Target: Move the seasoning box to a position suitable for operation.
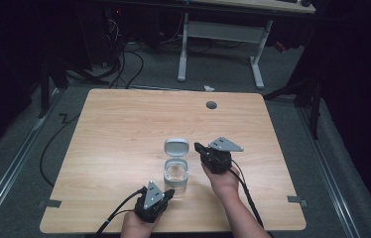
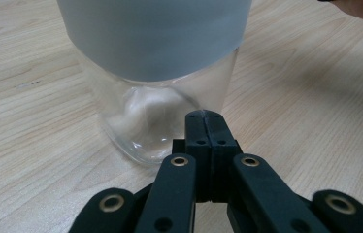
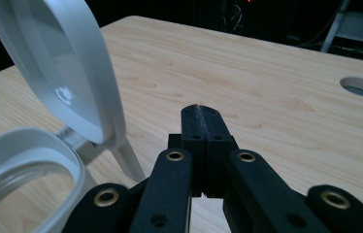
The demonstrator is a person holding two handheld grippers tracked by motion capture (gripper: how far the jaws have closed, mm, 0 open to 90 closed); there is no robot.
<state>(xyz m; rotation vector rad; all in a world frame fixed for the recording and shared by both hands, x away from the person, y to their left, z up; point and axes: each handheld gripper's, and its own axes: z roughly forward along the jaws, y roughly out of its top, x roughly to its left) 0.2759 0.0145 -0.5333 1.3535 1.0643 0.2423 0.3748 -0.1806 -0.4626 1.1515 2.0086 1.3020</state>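
Note:
A clear glass jar (image 1: 176, 176) with a grey collar stands near the middle of the wooden table (image 1: 124, 129), its hinged grey lid (image 1: 176, 147) flipped up behind the mouth. My left gripper (image 1: 169, 192) is shut and empty, its tips right at the jar's lower front wall (image 2: 155, 121); I cannot tell whether they touch it. My right gripper (image 1: 197, 147) is shut on nothing, just right of the raised lid (image 3: 63, 73) and above the open rim (image 3: 19, 160). The jaws (image 3: 204, 126) press flat together.
A round cable hole (image 1: 211, 104) sits near the table's far edge. Behind the table stand a white desk frame (image 1: 220, 44) and loose cables on the floor. Cables trail from both grippers over the near edge.

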